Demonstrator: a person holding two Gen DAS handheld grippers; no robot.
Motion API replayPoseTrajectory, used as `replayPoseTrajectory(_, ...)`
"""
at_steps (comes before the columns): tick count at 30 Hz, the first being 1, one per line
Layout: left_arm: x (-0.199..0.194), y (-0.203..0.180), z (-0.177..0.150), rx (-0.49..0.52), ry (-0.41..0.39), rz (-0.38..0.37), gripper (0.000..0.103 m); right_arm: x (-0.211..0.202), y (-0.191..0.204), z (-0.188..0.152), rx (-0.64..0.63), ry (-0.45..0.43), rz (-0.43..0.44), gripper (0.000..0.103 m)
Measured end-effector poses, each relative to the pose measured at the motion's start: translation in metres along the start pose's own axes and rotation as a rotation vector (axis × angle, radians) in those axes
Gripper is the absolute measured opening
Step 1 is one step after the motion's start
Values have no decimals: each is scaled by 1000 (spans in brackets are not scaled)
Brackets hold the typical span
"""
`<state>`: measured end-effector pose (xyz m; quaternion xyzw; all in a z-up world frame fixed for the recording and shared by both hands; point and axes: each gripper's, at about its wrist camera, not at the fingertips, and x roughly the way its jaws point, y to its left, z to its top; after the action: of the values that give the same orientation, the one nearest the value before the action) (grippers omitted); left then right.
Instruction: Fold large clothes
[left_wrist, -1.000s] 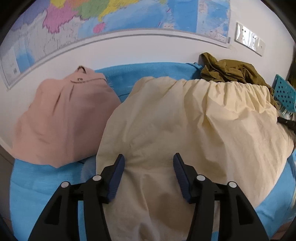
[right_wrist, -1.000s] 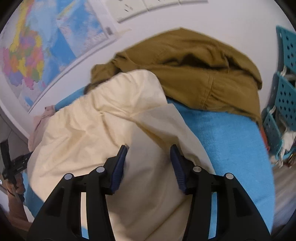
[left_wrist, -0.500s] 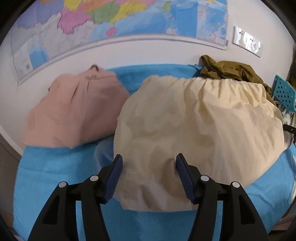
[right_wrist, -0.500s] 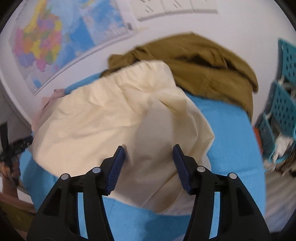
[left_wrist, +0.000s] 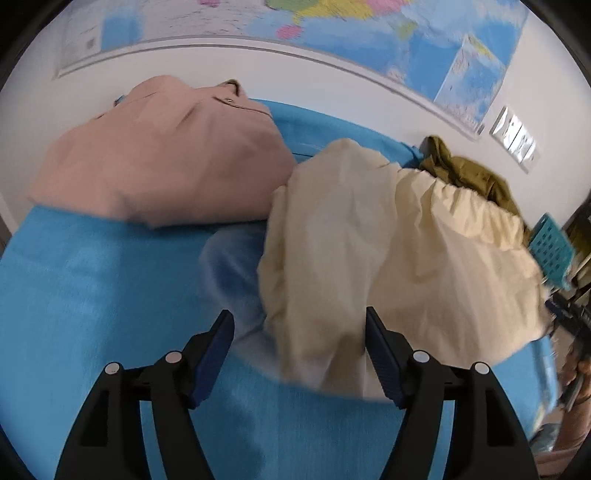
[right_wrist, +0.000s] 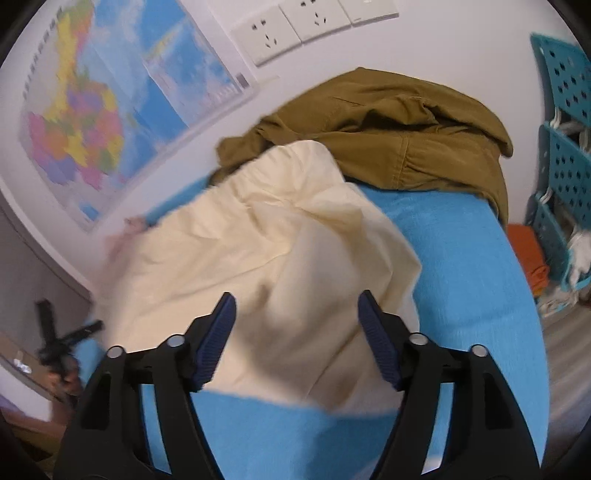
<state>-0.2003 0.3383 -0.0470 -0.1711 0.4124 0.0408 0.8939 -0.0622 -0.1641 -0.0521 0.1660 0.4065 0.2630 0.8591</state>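
A cream garment (left_wrist: 399, 251) (right_wrist: 266, 258) lies folded over in a rumpled heap on the blue-covered table (left_wrist: 92, 295) (right_wrist: 461, 258). My left gripper (left_wrist: 299, 332) hangs over its near left edge, jaws opening, pads clear of the cloth. My right gripper (right_wrist: 295, 317) is above the garment's near right part, jaws also opening, nothing pinched between them. A folded pink garment (left_wrist: 159, 158) rests at the far left by the wall. An olive-brown garment (right_wrist: 388, 133) (left_wrist: 469, 177) is bunched at the far right corner.
A wall map (right_wrist: 92, 110) and wall sockets (right_wrist: 295, 26) are behind the table. A teal perforated rack (right_wrist: 565, 147) with an orange cloth (right_wrist: 528, 254) stands to the right of the table. The other gripper and a hand show at each view's edge.
Both grippers drew back toward the near edge and spread their jaws wider; the cream garment, earlier filling the space under them, now lies released ahead. The left view swung left, showing more blue cover.
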Motion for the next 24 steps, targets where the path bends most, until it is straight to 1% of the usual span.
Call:
replayPoseTrajectory(4,-11,1,-19,17,29,3,68,-17,-11,-23,100,38,116,75)
replayPoseTrajectory(5,-12,1,-25,16,46,-8,68,-19,-14,-29,124,51,137,77)
replayPoseTrajectory(6,-12,0,-32,7,73,-40,68,-21,-15,-34,140,58,153,80)
replayPoseTrajectory(7,-11,-1,-37,8,90,-58,68,-21,-16,-39,159,73,172,85)
replayPoseTrajectory(9,-9,-8,-46,19,112,-87,68,-16,-19,-51,201,117,200,85)
replayPoseTrajectory(12,-7,-21,-54,34,115,-133,69,-7,-19,-62,232,150,207,85)
replayPoseTrajectory(15,-2,-30,-55,33,121,-166,70,1,-12,-62,222,145,205,85)
replayPoseTrajectory(18,5,-39,-50,36,124,-181,75,11,-6,-57,217,138,208,86)
replayPoseTrajectory(19,7,-41,-48,34,124,-185,78,15,-3,-56,216,136,196,86)
replayPoseTrajectory(21,12,-44,-43,21,132,-215,79,21,1,-54,202,127,181,87)
replayPoseTrajectory(23,15,-45,-41,10,128,-234,84,29,7,-51,191,117,156,90)
replayPoseTrajectory(24,16,-46,-39,8,126,-238,84,31,9,-50,181,115,150,90)
